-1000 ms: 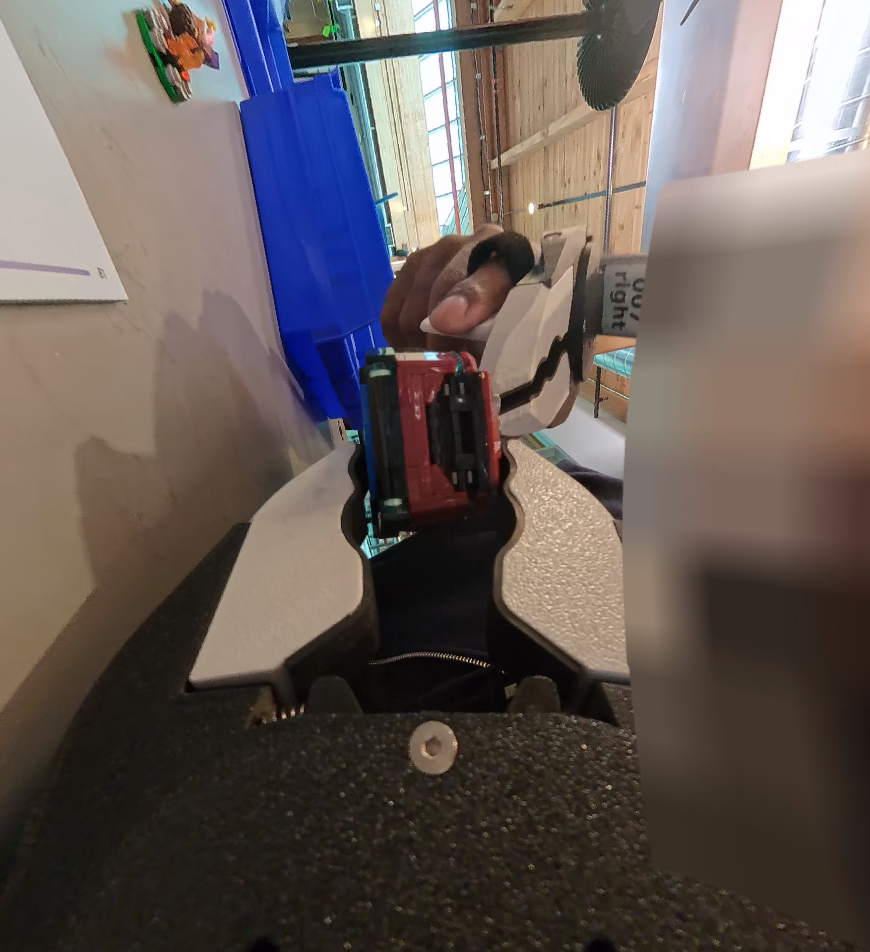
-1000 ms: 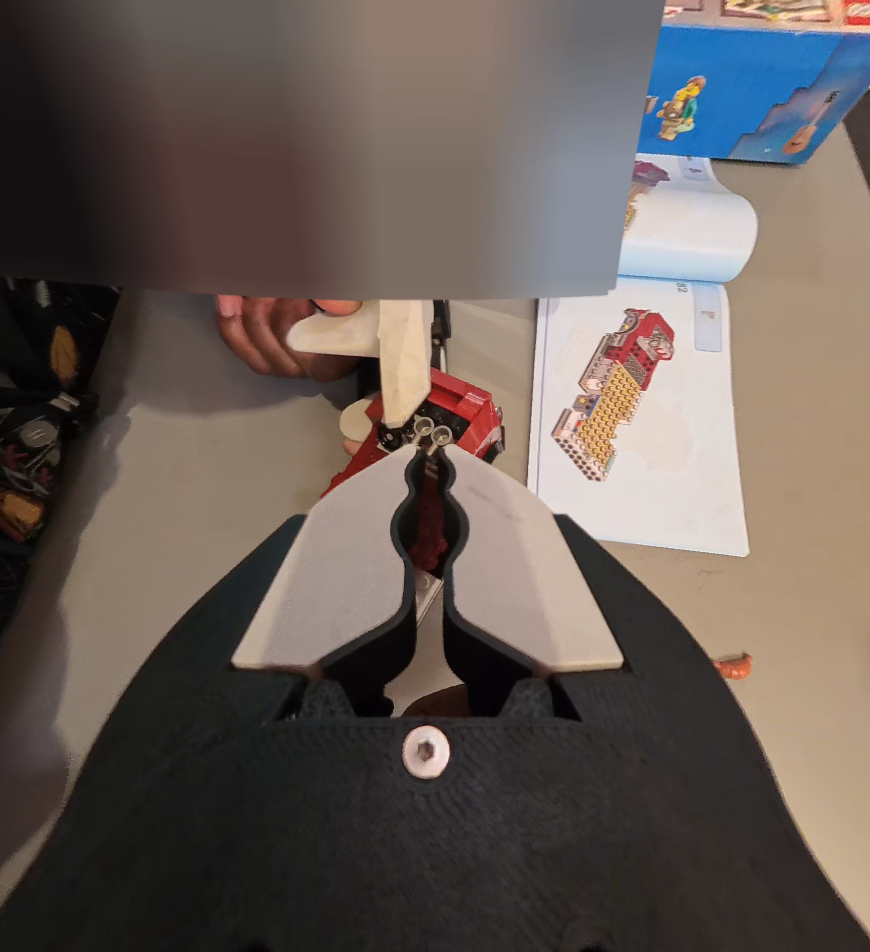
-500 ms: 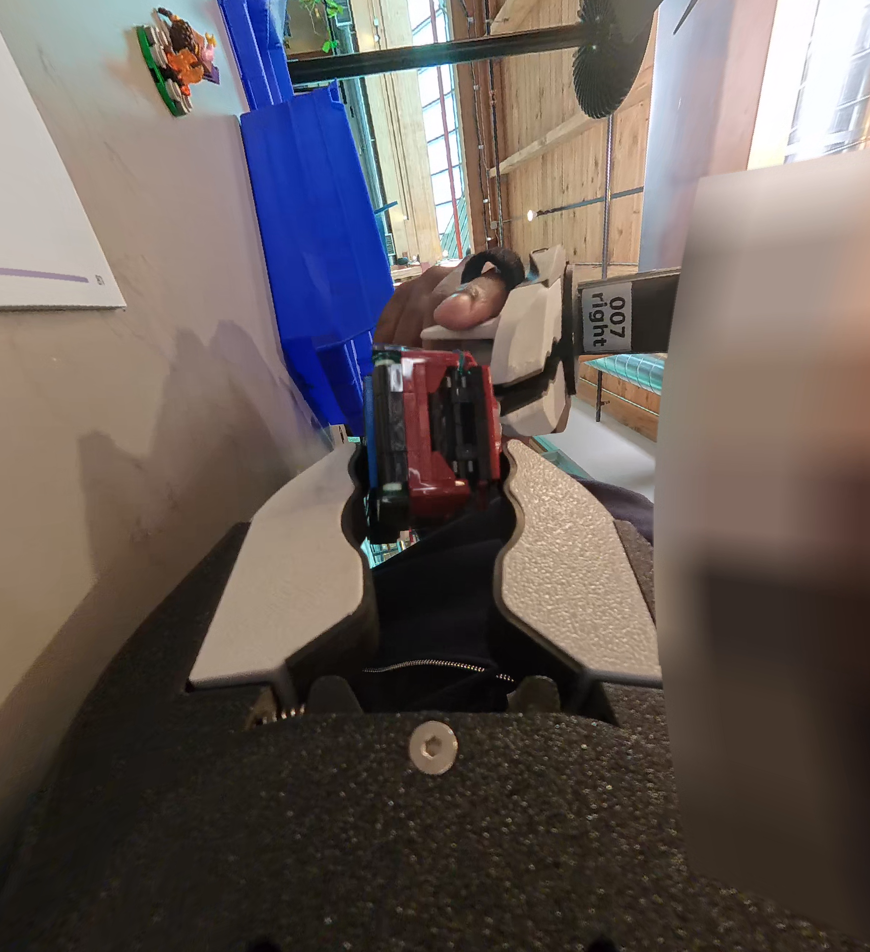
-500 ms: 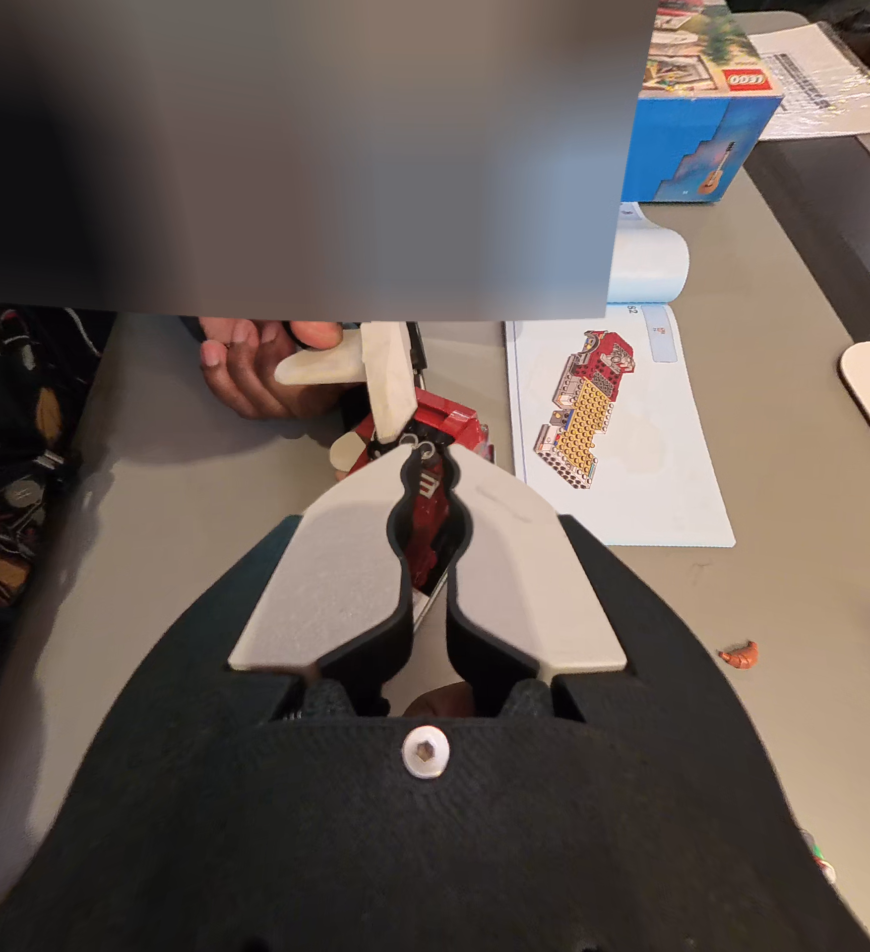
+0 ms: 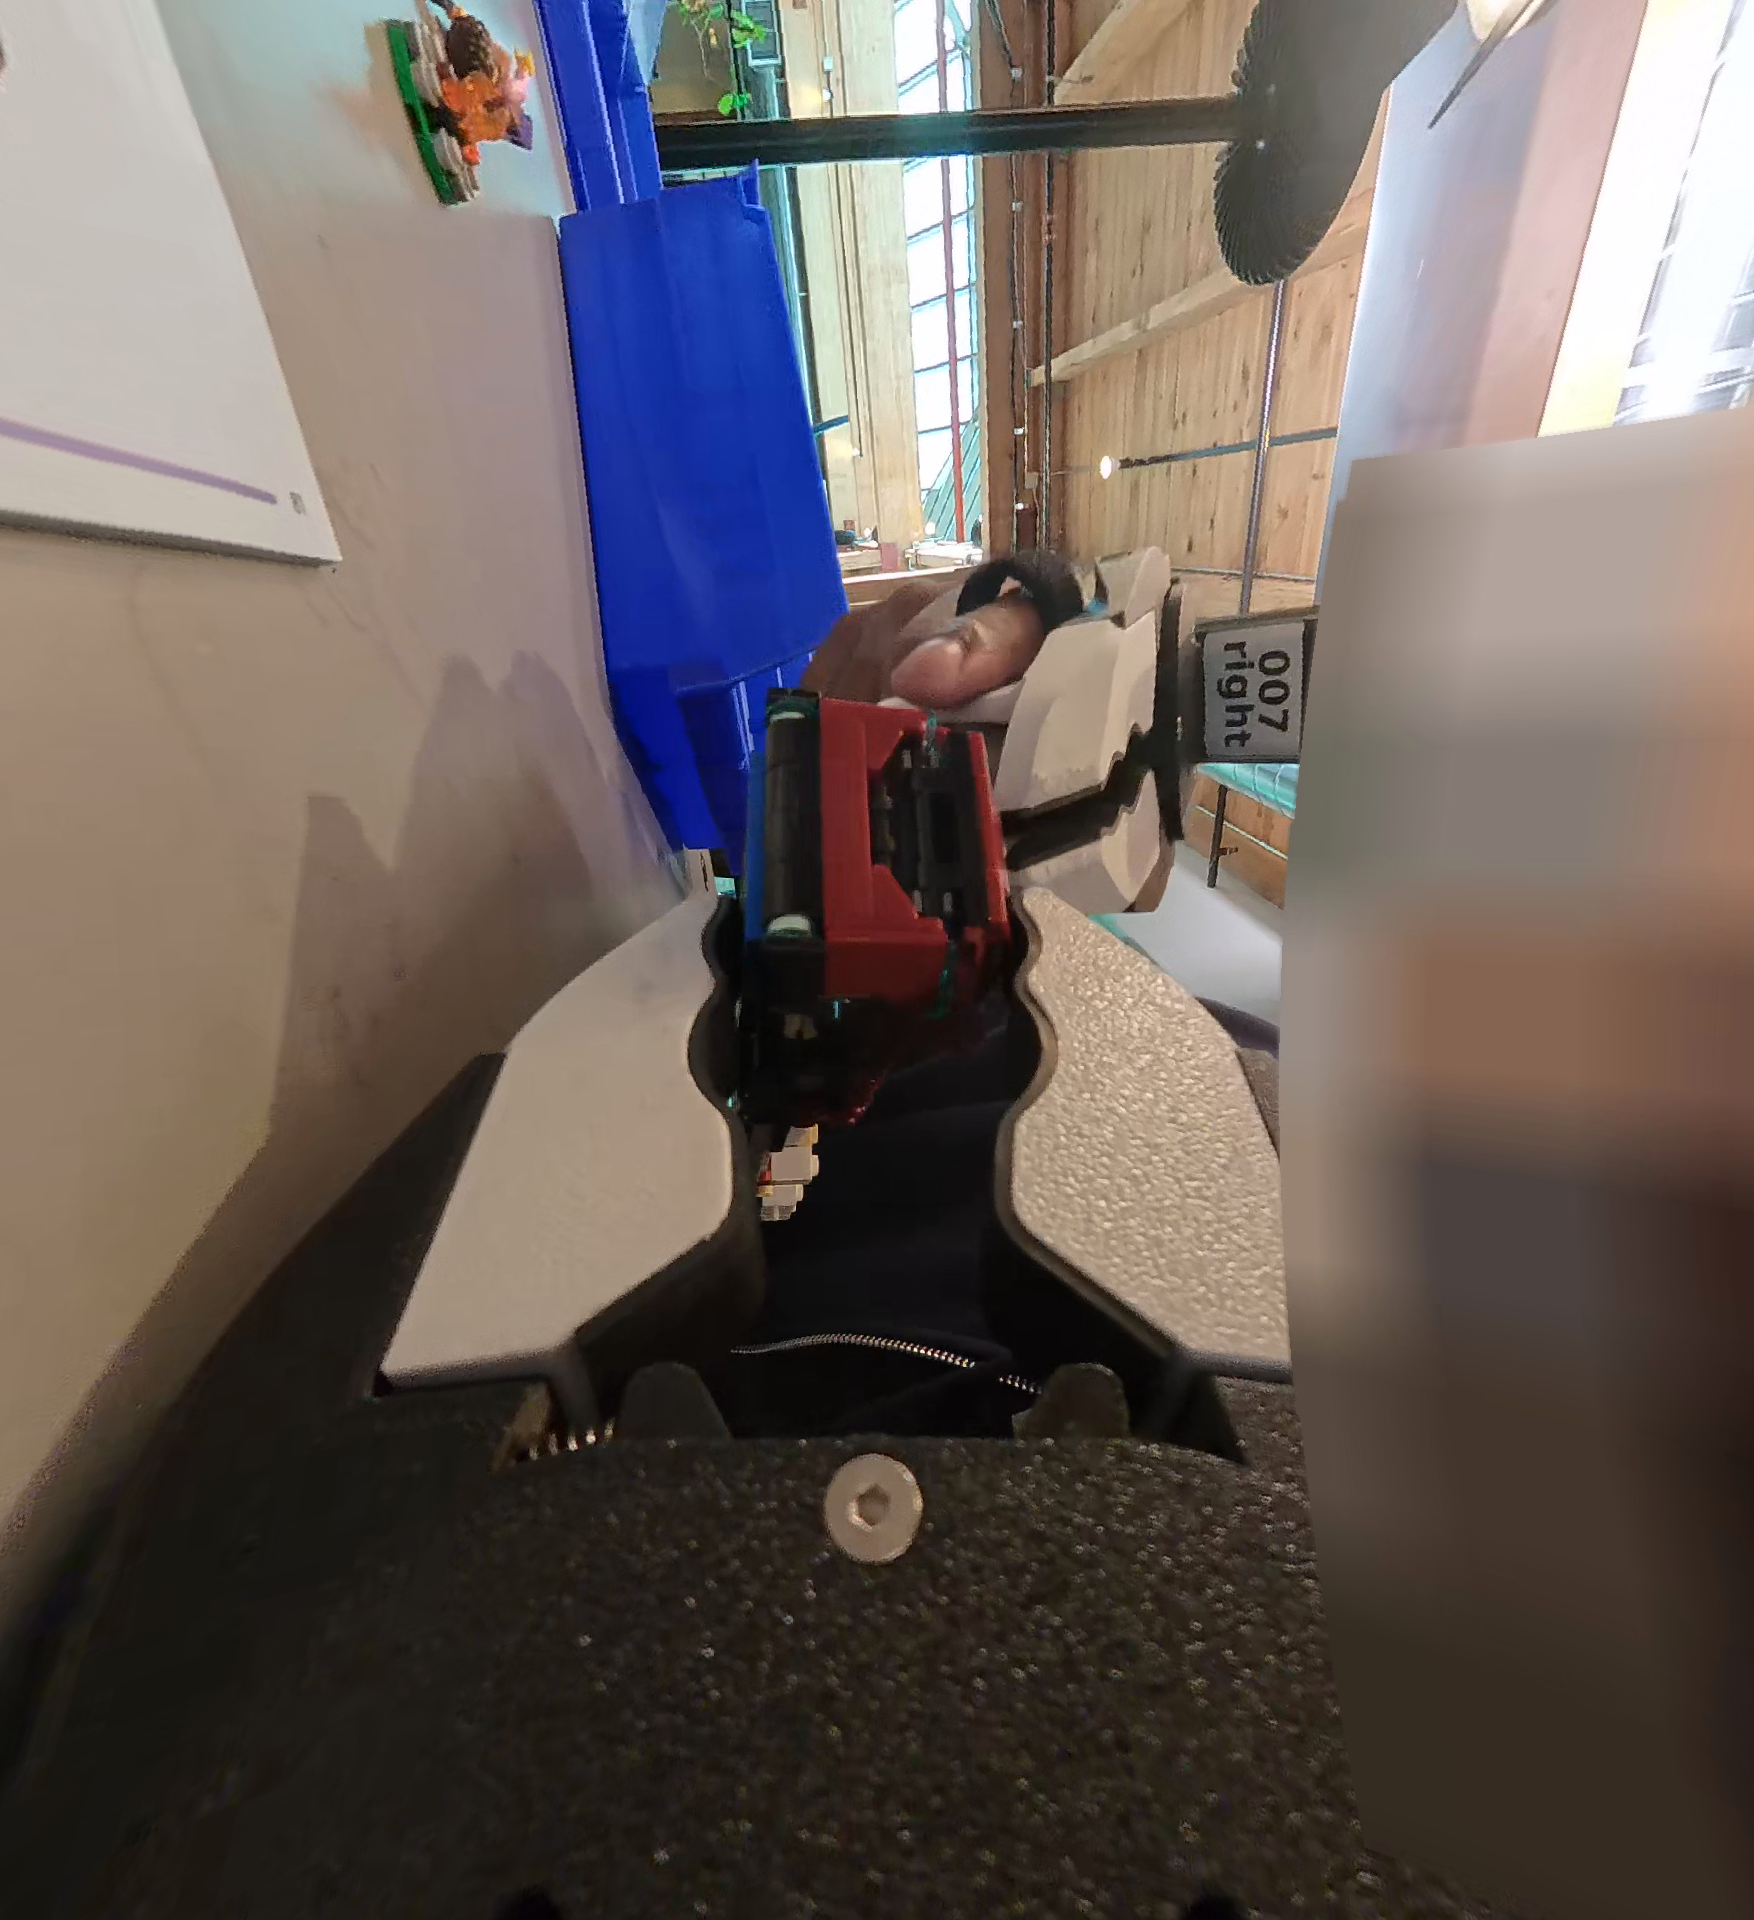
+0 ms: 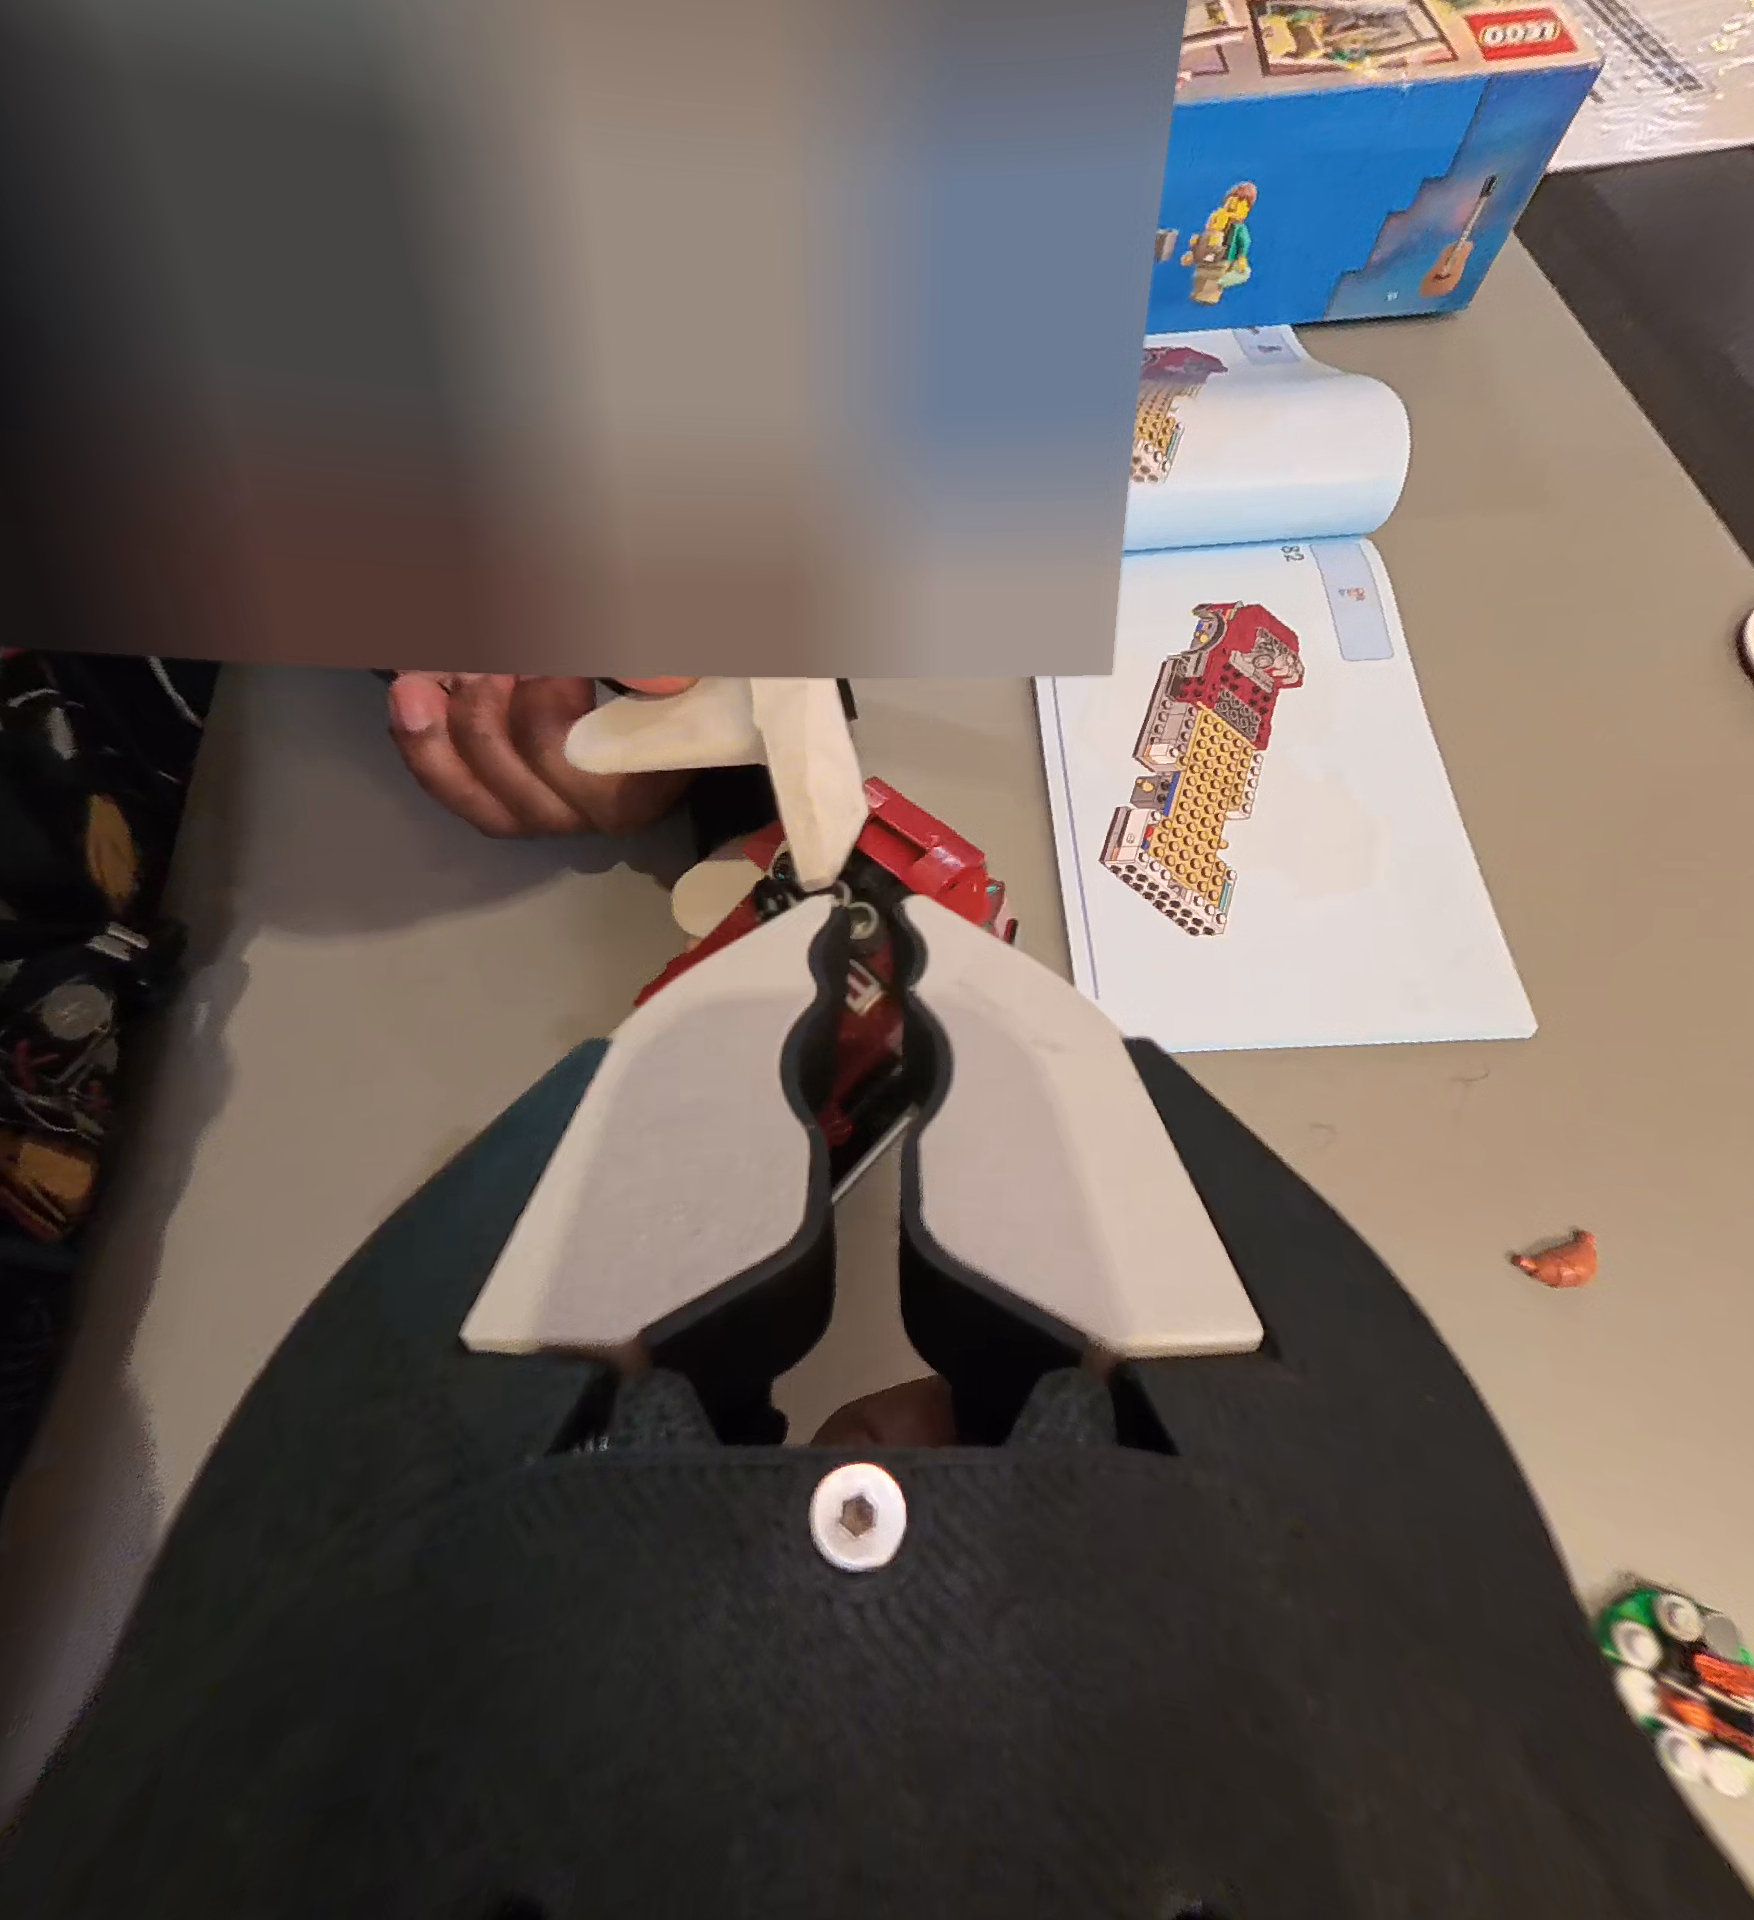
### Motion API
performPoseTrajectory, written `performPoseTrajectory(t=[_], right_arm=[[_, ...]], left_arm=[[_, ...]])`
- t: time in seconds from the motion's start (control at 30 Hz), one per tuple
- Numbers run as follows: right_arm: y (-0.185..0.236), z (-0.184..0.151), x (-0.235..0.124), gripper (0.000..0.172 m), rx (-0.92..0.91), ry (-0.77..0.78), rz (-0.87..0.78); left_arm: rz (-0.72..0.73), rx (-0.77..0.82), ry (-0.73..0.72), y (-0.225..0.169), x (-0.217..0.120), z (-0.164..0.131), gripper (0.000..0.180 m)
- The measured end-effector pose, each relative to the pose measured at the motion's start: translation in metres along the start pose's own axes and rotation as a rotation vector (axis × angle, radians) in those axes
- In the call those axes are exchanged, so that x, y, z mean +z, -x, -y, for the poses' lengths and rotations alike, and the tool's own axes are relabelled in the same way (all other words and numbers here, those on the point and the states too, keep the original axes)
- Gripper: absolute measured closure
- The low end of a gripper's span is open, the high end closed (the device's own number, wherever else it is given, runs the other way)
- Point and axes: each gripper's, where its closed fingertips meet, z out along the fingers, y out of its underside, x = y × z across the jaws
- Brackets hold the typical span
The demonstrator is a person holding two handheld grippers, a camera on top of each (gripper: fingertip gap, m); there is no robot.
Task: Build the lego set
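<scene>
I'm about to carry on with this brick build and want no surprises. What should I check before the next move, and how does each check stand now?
1. Left tongs clamped on the red brick model: ok, both fingers press its sides.
2. Right tongs at the model's dark end: ok; whether they grip a part: cannot tell.
3. Open instruction booklet visible: ok, flat on the table.
4. Small brown piece out of the way: ok, lying apart.
5. Green round build clear of both tongs: ok.
</scene>
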Motion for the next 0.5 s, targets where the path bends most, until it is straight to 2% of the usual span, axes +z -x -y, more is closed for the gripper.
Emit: performPoseTrajectory(t=[0.5], right_arm=[[0.0002, -0.0035, 0.0028, 0.163, 0.062, -0.031, -0.052]], left_arm=[[0.012, -0.011, -0.033, 0.0013, -0.0023, 0.0039, 0.132]])
